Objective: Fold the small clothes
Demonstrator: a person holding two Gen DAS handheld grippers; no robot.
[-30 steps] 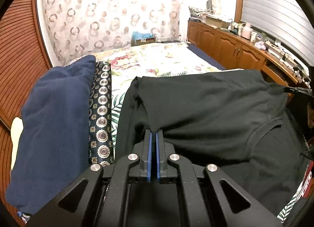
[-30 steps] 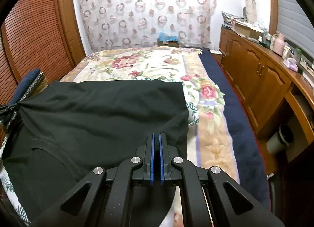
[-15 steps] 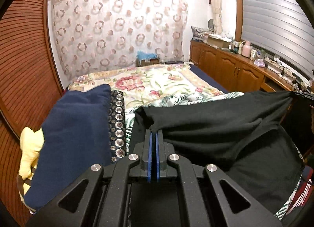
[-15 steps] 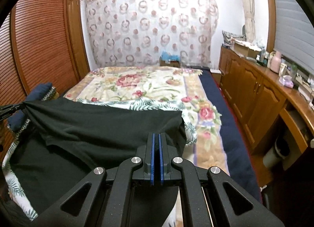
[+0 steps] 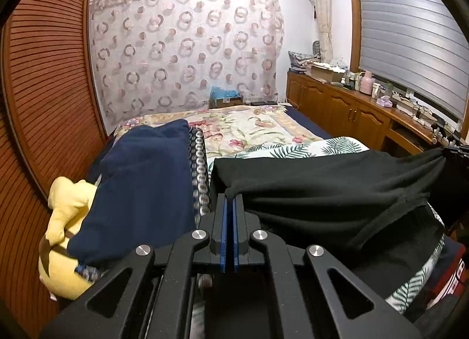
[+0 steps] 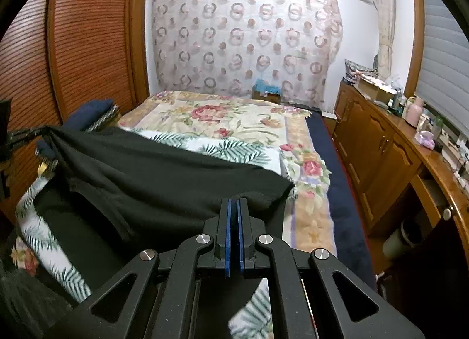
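A black garment (image 5: 331, 180) hangs stretched between both grippers over the near end of the bed. My left gripper (image 5: 230, 196) is shut on the garment's left corner. My right gripper (image 6: 234, 201) is shut on the right corner of the same black garment (image 6: 164, 183). The lifted edge runs level between the two, and the cloth below it sags in folds onto a leaf-print sheet (image 5: 304, 148). In the left wrist view the right gripper's tip shows at the far right edge (image 5: 455, 149); in the right wrist view the left gripper's tip shows at the far left (image 6: 26, 133).
A navy cushion (image 5: 140, 186) and a yellow plush toy (image 5: 63, 221) lie left of the garment against the slatted wooden wardrobe (image 6: 88, 45). The floral bedspread (image 6: 222, 119) stretches ahead. A wooden cabinet (image 6: 381, 157) with clutter on top lines the right side.
Both grippers have risen and drawn back toward the near end of the bed, carrying the black edge with them. More of the leaf-print sheet and floral bedspread now shows beyond the garment.
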